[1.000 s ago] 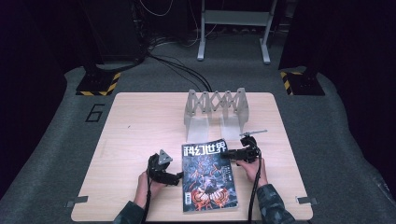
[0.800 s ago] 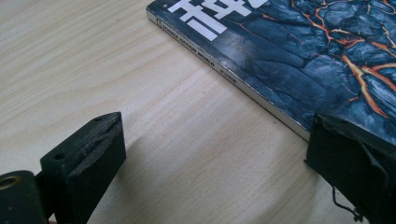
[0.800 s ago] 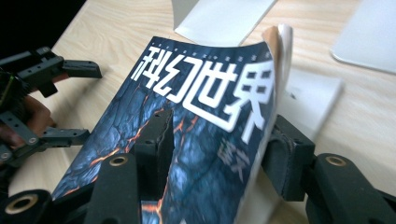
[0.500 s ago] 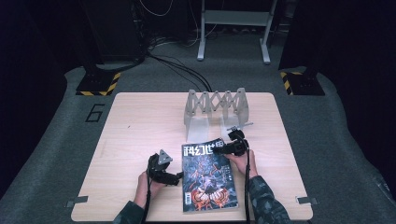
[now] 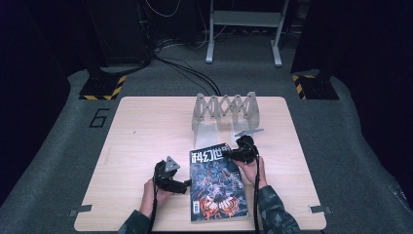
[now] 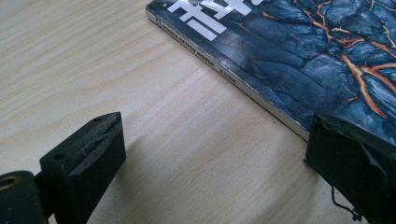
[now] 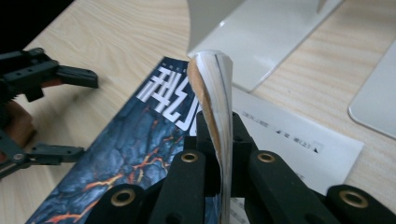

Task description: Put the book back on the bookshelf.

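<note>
On the wooden table [image 5: 146,131], before the folding rack [image 5: 226,109], I see the magazine [image 5: 216,187] lying flat. My right gripper [image 7: 219,135] has just clamped its lifted cover corner [image 7: 210,79]; my left gripper [image 6: 215,158] gapes wide, one jaw over the spine.

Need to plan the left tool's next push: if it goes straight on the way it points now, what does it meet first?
Most likely the magazine: the left tool stands open at its spine edge, one jaw on bare table, the other already overlapping the cover. Bare wood lies between the jaws before the spine; depth is hard to judge.
</note>
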{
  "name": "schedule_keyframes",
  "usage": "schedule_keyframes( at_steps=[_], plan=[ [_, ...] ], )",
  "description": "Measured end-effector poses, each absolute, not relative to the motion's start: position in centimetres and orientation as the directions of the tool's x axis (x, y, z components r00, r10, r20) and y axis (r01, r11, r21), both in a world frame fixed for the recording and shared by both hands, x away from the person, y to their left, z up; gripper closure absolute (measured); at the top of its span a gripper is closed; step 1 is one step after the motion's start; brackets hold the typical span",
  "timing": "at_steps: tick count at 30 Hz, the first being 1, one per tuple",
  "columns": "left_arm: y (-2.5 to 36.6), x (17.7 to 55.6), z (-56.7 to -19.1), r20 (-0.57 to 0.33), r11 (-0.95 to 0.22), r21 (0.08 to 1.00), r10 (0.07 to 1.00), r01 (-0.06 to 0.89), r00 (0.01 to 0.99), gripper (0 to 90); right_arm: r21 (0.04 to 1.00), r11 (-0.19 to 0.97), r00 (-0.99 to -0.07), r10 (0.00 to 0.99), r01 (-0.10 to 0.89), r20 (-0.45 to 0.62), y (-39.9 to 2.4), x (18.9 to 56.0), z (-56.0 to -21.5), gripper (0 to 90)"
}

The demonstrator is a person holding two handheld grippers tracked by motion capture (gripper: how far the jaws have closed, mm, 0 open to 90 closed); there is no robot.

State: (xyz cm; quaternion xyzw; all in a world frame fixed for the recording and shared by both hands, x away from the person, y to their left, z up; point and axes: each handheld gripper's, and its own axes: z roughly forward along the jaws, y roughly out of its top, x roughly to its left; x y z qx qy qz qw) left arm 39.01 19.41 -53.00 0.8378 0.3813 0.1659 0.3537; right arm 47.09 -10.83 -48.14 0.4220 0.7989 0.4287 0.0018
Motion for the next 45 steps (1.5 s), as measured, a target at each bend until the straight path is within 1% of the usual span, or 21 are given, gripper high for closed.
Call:
schedule_keyframes(
  at_steps=[2, 5, 8, 9, 10, 11, 12, 13, 14, 17, 19, 20, 23, 30, 37, 38, 39, 41, 43, 44, 45],
  plan=[
    [19.4, 39.0, -53.0, 0.007, -0.45, 0.725, 0.762, 0.521, 0.648, 4.2, 0.705, 0.285, -0.656, 0.678, 0.65, 0.331, -10.6, 46.6, -47.8, 87.9],
    [19.7, 39.2, -52.9, -0.001, -0.451, 0.726, 0.754, 0.519, 0.656, 3.8, 0.717, 0.281, -0.664, 0.672, 0.638, 0.328, -10.5, 46.2, -47.5, 88.0],
    [20.1, 39.4, -52.8, -0.062, -0.418, 0.726, 0.751, 0.546, 0.657, 2.7, 0.748, 0.271, -0.685, 0.657, 0.606, 0.316, -10.4, 45.7, -47.2, 88.1],
    [20.1, 39.4, -52.8, -0.062, -0.418, 0.726, 0.751, 0.546, 0.657, 1.5, 0.755, 0.273, -0.692, 0.651, 0.597, 0.312, -10.3, 45.6, -47.0, 88.1],
    [20.3, 39.6, -52.6, -0.103, -0.389, 0.729, 0.75, 0.563, 0.653, 0.6, 0.764, 0.277, -0.701, 0.647, 0.583, 0.3, -10.2, 45.4, -46.8, 88.1],
    [20.3, 39.7, -52.5, -0.118, -0.379, 0.732, 0.748, 0.566, 0.653, 0.1, 0.769, 0.278, -0.705, 0.645, 0.575, 0.295, -10.2, 45.2, -46.7, 88.1],
    [20.3, 39.7, -52.5, -0.118, -0.379, 0.732, 0.748, 0.566, 0.653, 0.1, 0.769, 0.278, -0.705, 0.645, 0.575, 0.295, -10.2, 45.2, -46.7, 88.1],
    [20.3, 39.9, -52.3, -0.14, -0.362, 0.738, 0.745, 0.57, 0.653, 0.1, 0.776, 0.275, -0.71, 0.64, 0.568, 0.293, -10.1, 45.1, -46.5, 88.1],
    [20.3, 40.2, -52.0, -0.173, -0.346, 0.74, 0.731, 0.577, 0.66, 0.0, 0.8, 0.273, -0.725, 0.635, 0.534, 0.267, -10.2, 44.7, -46.1, 88.2],
    [19.7, 40.5, -51.4, -0.209, -0.332, 0.74, 0.713, 0.584, 0.67, 0.0, 0.82, 0.271, -0.737, 0.63, 0.504, 0.245, -10.1, 44.2, -45.5, 88.2],
    [19.6, 40.7, -51.3, -0.212, -0.336, 0.741, 0.705, 0.581, 0.677, 0.0, 0.826, 0.273, -0.742, 0.628, 0.493, 0.235, -10.1, 44.1, -45.3, 88.1],
    [19.2, 41.1, -51.1, -0.243, -0.328, 0.733, 0.692, 0.596, 0.679, 0.0, 0.833, 0.267, -0.744, 0.626, 0.484, 0.231, -10.0, 43.7, -45.0, 88.2],
    [18.7, 41.5, -51.0, -0.252, -0.334, 0.728, 0.681, 0.598, 0.688, 0.0, 0.848, 0.264, -0.753, 0.622, 0.46, 0.215, -9.9, 43.4, -44.7, 88.2],
    [17.6, 42.4, -51.4, -0.308, -0.337, 0.702, 0.65, 0.627, 0.695, 0.3, 0.859, 0.242, -0.756, 0.615, 0.452, 0.225, -9.8, 43.0, -44.5, 88.2],
    [16.9, 43.0, -51.8, -0.339, -0.35, 0.687, 0.62, 0.636, 0.707, 5.7, 0.868, 0.236, -0.761, 0.612, 0.436, 0.215, -9.6, 42.8, -44.4, 88.2],
    [16.7, 43.0, -51.8, -0.364, -0.329, 0.682, 0.622, 0.653, 0.693, 6.9, 0.87, 0.232, -0.761, 0.611, 0.436, 0.218, -9.7, 42.7, -44.4, 88.2],
    [16.6, 43.0, -51.8, -0.362, -0.332, 0.684, 0.618, 0.649, 0.698, 6.9, 0.87, 0.232, -0.761, 0.611, 0.436, 0.218, -9.7, 42.7, -44.4, 88.2],
    [16.5, 43.0, -51.9, -0.355, -0.339, 0.685, 0.617, 0.645, 0.702, 14.9, 0.87, 0.226, -0.758, 0.613, 0.438, 0.222, -9.7, 42.7, -44.6, 88.2],
    [16.4, 43.1, -51.9, -0.343, -0.355, 0.685, 0.613, 0.636, 0.712, 16.8, 0.867, 0.216, -0.752, 0.616, 0.449, 0.236, -9.7, 42.7, -44.8, 88.2],
    [16.4, 43.1, -51.9, -0.333, -0.355, 0.687, 0.622, 0.634, 0.709, 21.5, 0.867, 0.212, -0.752, 0.613, 0.452, 0.242, -9.8, 42.9, -45.0, 88.2],
    [16.4, 43.1, -51.9, -0.341, -0.345, 0.686, 0.626, 0.641, 0.701, 22.5, 0.867, 0.212, -0.752, 0.613, 0.452, 0.242, -9.8, 42.9, -45.0, 88.2]
  ],
)
